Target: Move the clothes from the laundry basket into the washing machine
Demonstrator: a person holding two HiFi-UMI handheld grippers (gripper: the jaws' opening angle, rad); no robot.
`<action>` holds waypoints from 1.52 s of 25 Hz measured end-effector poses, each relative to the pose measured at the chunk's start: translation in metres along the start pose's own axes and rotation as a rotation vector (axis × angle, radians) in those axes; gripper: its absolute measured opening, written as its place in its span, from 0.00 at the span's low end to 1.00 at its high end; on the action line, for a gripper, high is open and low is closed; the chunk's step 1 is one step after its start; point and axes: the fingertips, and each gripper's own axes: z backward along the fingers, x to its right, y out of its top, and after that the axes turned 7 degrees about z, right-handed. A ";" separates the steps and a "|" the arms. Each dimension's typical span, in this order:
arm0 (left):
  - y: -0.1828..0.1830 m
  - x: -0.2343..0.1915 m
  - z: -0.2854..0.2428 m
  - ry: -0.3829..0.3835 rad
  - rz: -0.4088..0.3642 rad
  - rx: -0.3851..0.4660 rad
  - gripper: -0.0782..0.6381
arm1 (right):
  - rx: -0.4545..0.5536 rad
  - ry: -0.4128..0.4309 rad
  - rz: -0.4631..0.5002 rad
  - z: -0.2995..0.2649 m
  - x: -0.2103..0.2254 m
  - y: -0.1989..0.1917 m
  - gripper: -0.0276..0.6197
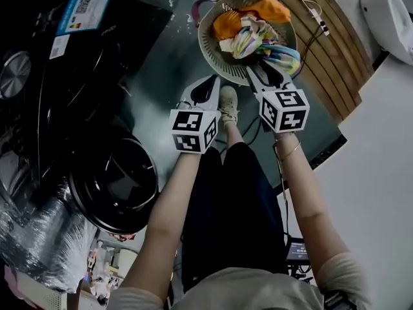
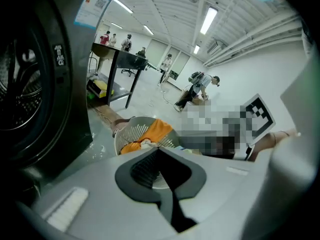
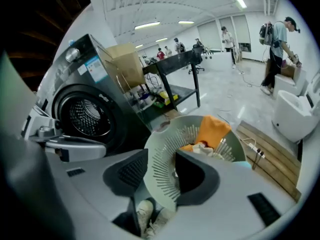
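A pale round laundry basket stands on the floor ahead, holding an orange cloth and a striped, many-coloured bundle. My left gripper hangs shut and empty just short of the basket's near rim. My right gripper is open above the near edge of the clothes, with nothing between its pads. In the left gripper view the shut gripper points at the basket. In the right gripper view the basket's wall shows behind the open gripper. The black washing machine stands at the left, its drum exposed.
The machine's round door hangs open at the lower left. A wooden pallet with a power strip lies right of the basket, and a white basin beyond it. My shoe is between the grippers. A black table and people stand far off.
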 end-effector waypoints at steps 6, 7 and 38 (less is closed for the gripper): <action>-0.013 -0.041 -0.048 0.066 -0.101 0.033 0.12 | -0.156 -0.067 0.036 -0.095 0.052 -0.050 0.33; -0.015 -0.047 -0.052 0.072 -0.125 0.036 0.12 | -0.174 -0.085 0.040 -0.108 0.062 -0.056 0.33; 0.028 -0.007 0.003 -0.033 -0.098 0.058 0.16 | 0.125 -0.055 -0.241 0.007 0.025 0.020 0.08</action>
